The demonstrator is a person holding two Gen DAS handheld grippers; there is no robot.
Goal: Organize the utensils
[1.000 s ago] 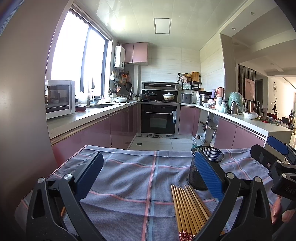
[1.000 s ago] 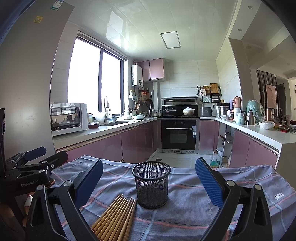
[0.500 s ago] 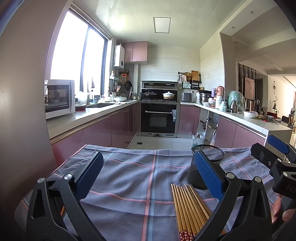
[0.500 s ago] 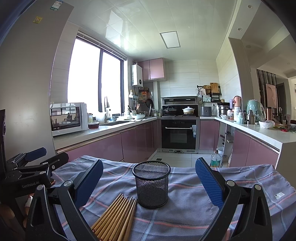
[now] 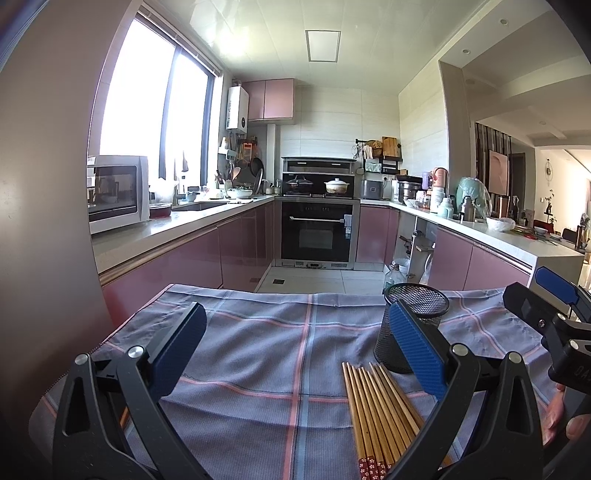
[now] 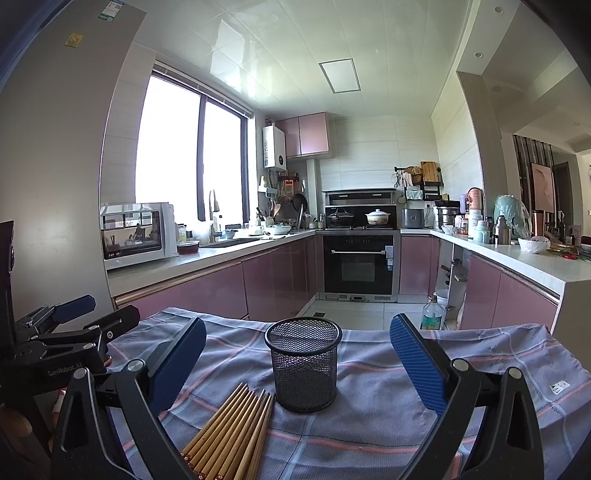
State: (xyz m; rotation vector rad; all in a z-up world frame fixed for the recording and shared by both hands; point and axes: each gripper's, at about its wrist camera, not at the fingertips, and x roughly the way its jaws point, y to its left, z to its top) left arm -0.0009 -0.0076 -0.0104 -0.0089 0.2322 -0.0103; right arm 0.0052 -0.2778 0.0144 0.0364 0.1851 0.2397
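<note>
Chopsticks (image 6: pixel 236 428) lying bundled on plaid cloth (image 6: pixel 388 376), touching near-left base of upright mesh cup (image 6: pixel 303 367); nothing showing inside it. Left gripper (image 5: pixel 295 347) & right gripper (image 6: pixel 298 360) both hovering w/ jaws apart, holding nothing.

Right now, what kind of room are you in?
A home kitchen, it looks like: a built-in oven, a microwave on the counter, and pots on the stove.

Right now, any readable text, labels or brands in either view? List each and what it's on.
"GenRobot.AI": on the left gripper body, right wrist view.
"DA", cut off: on the right gripper body, left wrist view.
Fridge stickers, cloth tag, oven label: too small to read.
</note>
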